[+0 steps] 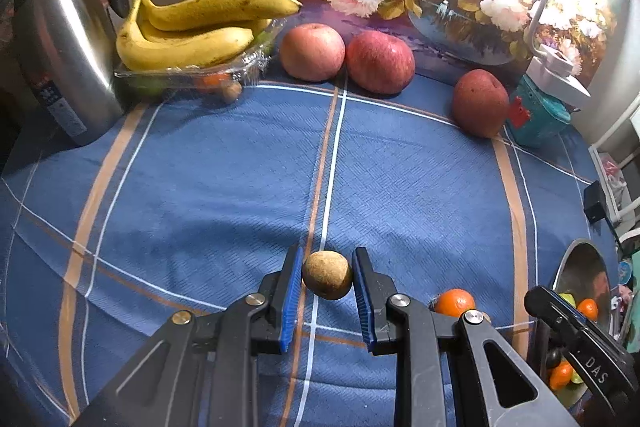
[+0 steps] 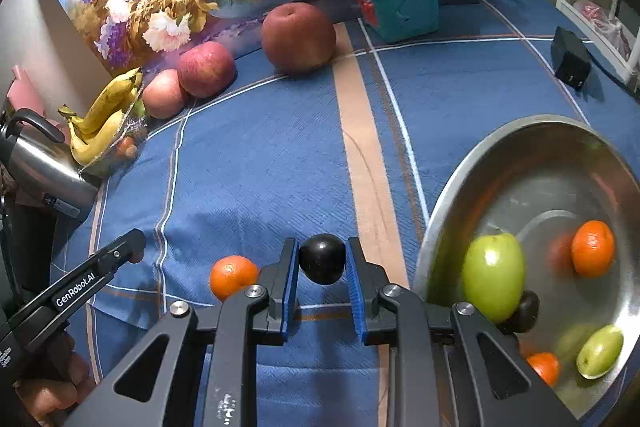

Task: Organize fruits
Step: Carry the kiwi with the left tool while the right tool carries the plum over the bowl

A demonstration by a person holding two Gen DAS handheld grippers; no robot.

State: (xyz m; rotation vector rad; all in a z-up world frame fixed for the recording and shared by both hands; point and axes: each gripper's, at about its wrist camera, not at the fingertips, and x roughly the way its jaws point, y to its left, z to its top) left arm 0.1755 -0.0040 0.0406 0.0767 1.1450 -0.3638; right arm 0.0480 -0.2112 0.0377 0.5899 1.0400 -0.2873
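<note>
Both my tongs are loaded, and the steel bowl (image 2: 440, 219) is the place to unload.

My right gripper (image 2: 323, 267) is clamped on a smooth, dark, rounded fruit (image 2: 322, 259), held just left of the bowl's near rim, so I judge this hand goes first with a short carry to the right. My left gripper (image 1: 326, 281) pinches a rough, matte brown fruit (image 1: 327, 275), farther left of the bowl, beyond the loose mandarin (image 2: 234, 277) lying on the woven blue cloth (image 2: 260, 167). Inside the shiny bowl sit glossy green fruits (image 2: 494, 277) and more mandarins. The large apples (image 2: 206, 69) lie well beyond the bowl, by the flower picture.
</note>
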